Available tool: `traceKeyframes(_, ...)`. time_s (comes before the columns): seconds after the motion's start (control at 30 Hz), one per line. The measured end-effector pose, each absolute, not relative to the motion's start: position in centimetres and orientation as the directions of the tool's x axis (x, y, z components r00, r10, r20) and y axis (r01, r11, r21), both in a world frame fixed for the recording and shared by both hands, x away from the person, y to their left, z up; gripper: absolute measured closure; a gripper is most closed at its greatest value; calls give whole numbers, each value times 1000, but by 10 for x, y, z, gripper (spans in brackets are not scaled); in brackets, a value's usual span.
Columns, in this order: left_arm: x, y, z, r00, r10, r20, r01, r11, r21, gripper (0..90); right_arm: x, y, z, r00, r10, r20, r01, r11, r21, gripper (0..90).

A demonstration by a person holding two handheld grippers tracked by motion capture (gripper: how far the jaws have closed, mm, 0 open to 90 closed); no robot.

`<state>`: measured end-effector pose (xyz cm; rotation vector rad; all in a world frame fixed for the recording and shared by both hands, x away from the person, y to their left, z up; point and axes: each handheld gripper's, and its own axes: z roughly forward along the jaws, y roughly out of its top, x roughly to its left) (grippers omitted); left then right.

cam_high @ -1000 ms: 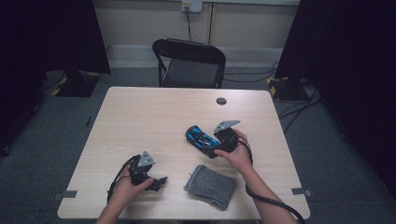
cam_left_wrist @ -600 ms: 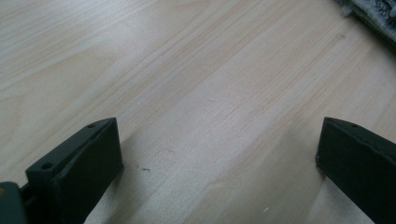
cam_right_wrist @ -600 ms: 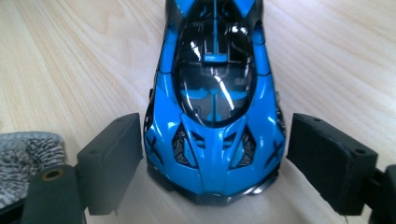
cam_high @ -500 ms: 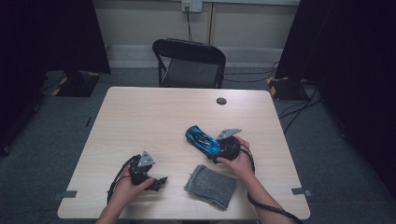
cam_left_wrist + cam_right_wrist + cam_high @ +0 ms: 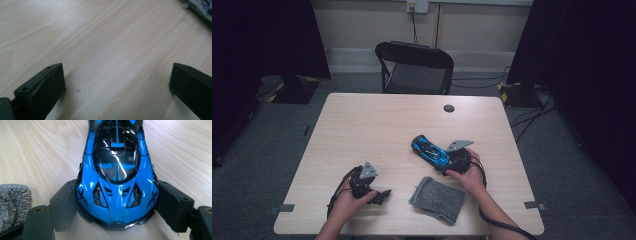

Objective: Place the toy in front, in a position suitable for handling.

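On the table [image 5: 377, 125], ahead of the left gripper [image 5: 384, 193] whose 2 jaws stand spread with nothing between, lies the grey cloth [image 5: 437, 199]; the right gripper [image 5: 443, 162], jaws just closing, clasps the blue toy car [image 5: 430, 150] by its flanks.

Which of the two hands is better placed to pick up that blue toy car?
The right. The right gripper already has the blue toy car between its jaws, which have just been closing on its sides. The left gripper rests open on the table, well away from the car.
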<state>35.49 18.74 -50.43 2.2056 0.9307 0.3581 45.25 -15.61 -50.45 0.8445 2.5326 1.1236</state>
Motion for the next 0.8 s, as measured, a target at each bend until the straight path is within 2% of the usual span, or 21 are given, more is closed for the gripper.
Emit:
traceKeyframes(0.33,350,186,-504,706,708,-21,513,-490,705,5,451,-158,-504,-802,598,12,409,535,739,243)
traceKeyframes(0.37,349,185,-503,714,700,-27,504,-486,714,27,451,-158,-504,-802,598,12,410,535,739,244)
traceKeyframes(0.4,348,182,-501,740,671,-45,478,-478,737,91,451,-158,-504,-802,598,12,410,535,739,243)
traceKeyframes(0.43,347,180,-500,746,664,-49,475,-479,739,263,451,-158,-504,-802,598,12,410,535,739,243)
traceKeyframes(0.5,346,173,-498,752,657,-51,471,-483,738,191,451,-158,-504,-802,597,11,409,535,739,243)
traceKeyframes(0.8,337,133,-471,847,528,-60,371,-507,778,210,451,-158,-505,-801,598,12,410,535,739,241)
